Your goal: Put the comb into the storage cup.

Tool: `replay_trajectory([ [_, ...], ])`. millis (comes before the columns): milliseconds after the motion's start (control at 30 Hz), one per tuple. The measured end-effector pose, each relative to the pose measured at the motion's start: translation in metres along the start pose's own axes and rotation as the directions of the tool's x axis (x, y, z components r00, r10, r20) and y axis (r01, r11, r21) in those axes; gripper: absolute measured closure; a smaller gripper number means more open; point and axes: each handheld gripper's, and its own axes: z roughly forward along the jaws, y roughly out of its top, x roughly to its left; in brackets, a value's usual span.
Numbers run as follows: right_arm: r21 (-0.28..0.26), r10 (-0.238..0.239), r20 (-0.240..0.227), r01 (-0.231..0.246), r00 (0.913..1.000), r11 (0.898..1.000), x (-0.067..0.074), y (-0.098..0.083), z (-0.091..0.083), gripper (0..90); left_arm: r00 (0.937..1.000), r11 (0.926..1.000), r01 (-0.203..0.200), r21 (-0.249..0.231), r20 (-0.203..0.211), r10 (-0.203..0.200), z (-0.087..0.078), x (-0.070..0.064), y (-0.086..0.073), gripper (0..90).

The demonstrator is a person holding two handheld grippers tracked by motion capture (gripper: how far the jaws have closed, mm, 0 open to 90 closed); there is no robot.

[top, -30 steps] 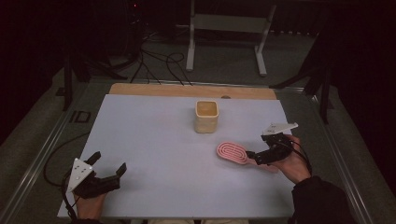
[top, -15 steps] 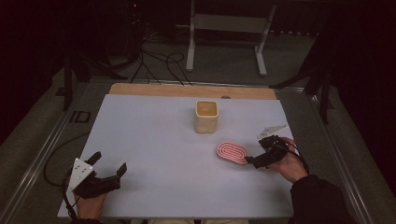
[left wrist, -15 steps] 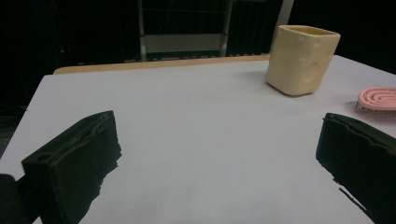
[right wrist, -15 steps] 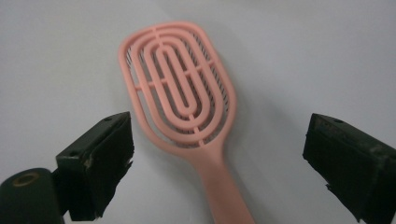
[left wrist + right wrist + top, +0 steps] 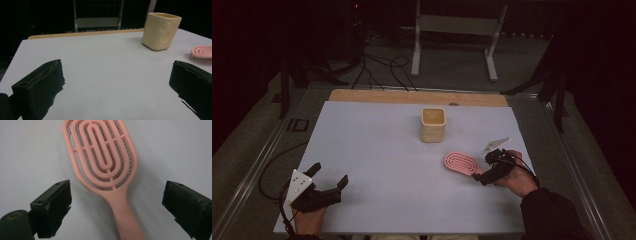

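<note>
A pink hairbrush (image 5: 461,163) lies flat on the white table (image 5: 377,145), bristles down, right of centre. In the right gripper view the hairbrush (image 5: 105,167) runs between the wide-apart jaws, its handle at the bottom. My right gripper (image 5: 484,176) is open over the handle end, jaws on either side without touching it. A cream square cup (image 5: 432,124) stands upright at the table's middle back; the left gripper view has this cup (image 5: 160,31) at upper right and the hairbrush (image 5: 202,53) at the right edge. My left gripper (image 5: 328,182) stands open at the front left, nothing between its jaws.
A wooden strip (image 5: 412,97) runs along the table's far edge. Beyond it stand a metal stand (image 5: 452,30) and loose cables (image 5: 382,65) on the floor. A metal rail (image 5: 257,165) borders the table's left side.
My right gripper has come down and forward over the hairbrush handle, its grey plate tilting away. The left gripper and the cup have stayed put.
</note>
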Motion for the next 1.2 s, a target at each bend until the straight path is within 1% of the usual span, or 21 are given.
replay_trajectory([
  [67, 0.012, -0.006, -0.002, 0.006, 1.0, 1.0, 0.001, -0.001, 0.002, 8.5, 1.0, 1.0, 0.001, 0.0, 0.0, -0.001, 0.0, 0.0, 0.0, 0.0],
  [167, 0.05, -0.03, -0.02, 0.031, 0.9993, 0.998, 0.002, -0.002, 0.006, 10.3, 1.0, 1.0, 0.001, 0.001, 0.001, -0.001, 0.0, 0.0, 0.0, 0.0],
  [233, 0.07, -0.036, -0.029, 0.038, 0.9989, 0.997, 0.003, -0.003, 0.009, 10.7, 1.0, 1.0, 0.002, 0.0, 0.002, -0.002, 0.0, 0.0, 0.0, 0.0],
  [400, 0.106, -0.044, -0.042, 0.048, 0.9982, 0.993, 0.003, -0.004, 0.013, 16.5, 1.0, 1.0, 0.001, 0.001, 0.002, -0.001, 0.001, 0.0, 0.0, 0.0],
  [433, 0.111, -0.052, -0.049, 0.057, 0.9975, 0.992, 0.003, -0.004, 0.014, 17.9, 1.0, 1.0, 0.001, 0.002, 0.002, -0.001, 0.001, 0.0, 0.0, 0.0],
  [533, 0.138, -0.049, -0.069, 0.058, 0.9964, 0.989, 0.003, -0.004, 0.017, 22.4, 1.0, 1.0, 0.002, 0.003, 0.003, -0.002, 0.001, 0.0, 0.0, 0.0],
  [600, 0.143, -0.061, -0.079, 0.072, 0.995, 0.987, 0.003, -0.004, 0.018, 26.3, 1.0, 1.0, 0.0, 0.005, 0.003, 0.0, 0.001, -0.001, 0.0, 0.0],
  [733, 0.165, -0.091, -0.079, 0.104, 0.9926, 0.981, 0.003, -0.002, 0.02, 34.9, 1.0, 1.0, -0.003, 0.009, 0.004, 0.003, 0.001, -0.001, 0.0, 0.0],
  [767, 0.165, -0.091, -0.079, 0.104, 0.9926, 0.981, 0.003, -0.002, 0.02, 34.9, 1.0, 0.9999, -0.003, 0.01, 0.005, 0.003, 0.001, -0.001, -0.001, 0.0],
  [833, 0.181, -0.091, -0.086, 0.105, 0.9921, 0.978, 0.004, 0.0, 0.021, 40.7, 1.0, 0.9999, -0.003, 0.01, 0.004, 0.003, 0.002, 0.0, -0.001, 0.0],
  [900, 0.193, -0.091, -0.086, 0.106, 0.9922, 0.975, 0.004, 0.002, 0.021, 45.7, 1.0, 0.9999, -0.001, 0.011, 0.004, 0.001, 0.002, 0.0, -0.001, 0.0],
  [933, 0.202, -0.095, -0.078, 0.109, 0.9924, 0.973, 0.004, 0.003, 0.021, 48.0, 1.0, 0.9999, 0.0, 0.01, 0.004, 0.0, 0.002, -0.001, -0.001, 0.0],
  [967, 0.205, -0.1, -0.074, 0.113, 0.9923, 0.972, 0.003, 0.004, 0.022, 49.3, 1.0, 0.9999, 0.0, 0.01, 0.006, 0.0, 0.002, -0.001, -0.001, 0.0],
  [1000, 0.215, -0.09, -0.067, 0.103, 0.9936, 0.971, 0.004, 0.005, 0.023, 50.8, 1.0, 0.9999, -0.001, 0.011, 0.007, 0.001, 0.002, -0.001, -0.001, 0.0],
  [1067, 0.23, -0.097, -0.06, 0.109, 0.9934, 0.967, 0.002, 0.006, 0.025, 53.7, 1.0, 0.9999, -0.002, 0.011, 0.006, 0.002, 0.003, -0.001, -0.001, 0.0],
  [1100, 0.236, -0.089, -0.053, 0.099, 0.9946, 0.967, 0.003, 0.007, 0.026, 54.7, 1.0, 0.9999, -0.001, 0.011, 0.007, 0.001, 0.003, -0.001, -0.001, 0.0],
  [1133, 0.242, -0.094, -0.049, 0.103, 0.9944, 0.965, 0.002, 0.008, 0.027, 55.8, 1.0, 0.9999, 0.0, 0.011, 0.007, 0.0, 0.003, -0.001, -0.001, 0.0],
  [1167, 0.242, -0.094, -0.049, 0.103, 0.9944, 0.965, 0.002, 0.008, 0.027, 55.8, 1.0, 0.9999, 0.0, 0.011, 0.007, 0.0, 0.003, -0.001, -0.001, 0.0],
  [1200, 0.251, -0.09, -0.043, 0.098, 0.9951, 0.963, 0.002, 0.009, 0.029, 56.6, 1.0, 0.9999, -0.001, 0.012, 0.006, 0.001, 0.003, -0.001, -0.001, 0.0],
])
